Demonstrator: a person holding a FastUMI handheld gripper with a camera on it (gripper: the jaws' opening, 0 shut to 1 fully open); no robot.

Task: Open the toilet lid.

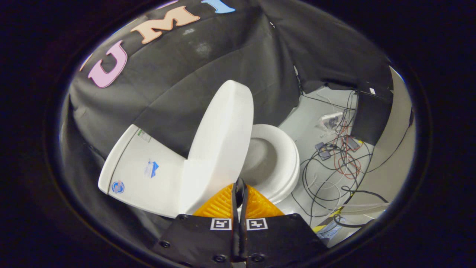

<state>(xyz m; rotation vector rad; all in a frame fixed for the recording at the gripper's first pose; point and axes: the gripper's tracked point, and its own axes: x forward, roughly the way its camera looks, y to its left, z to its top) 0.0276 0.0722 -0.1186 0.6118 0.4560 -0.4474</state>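
The gripper [239, 190] has its fingers pinched nearly together on the front rim of the toilet lid [219, 145], raised almost upright above the seat [282, 163], so a gentle push toward the tank [141, 167] should finish opening it.

Your gripper [240, 190] carries two wedge-shaped fingers with ribbed faces, drawn close with a thin slit between them. Behind them sit two flat black plates, each bearing a square black-and-white marker and round screws along its edges.
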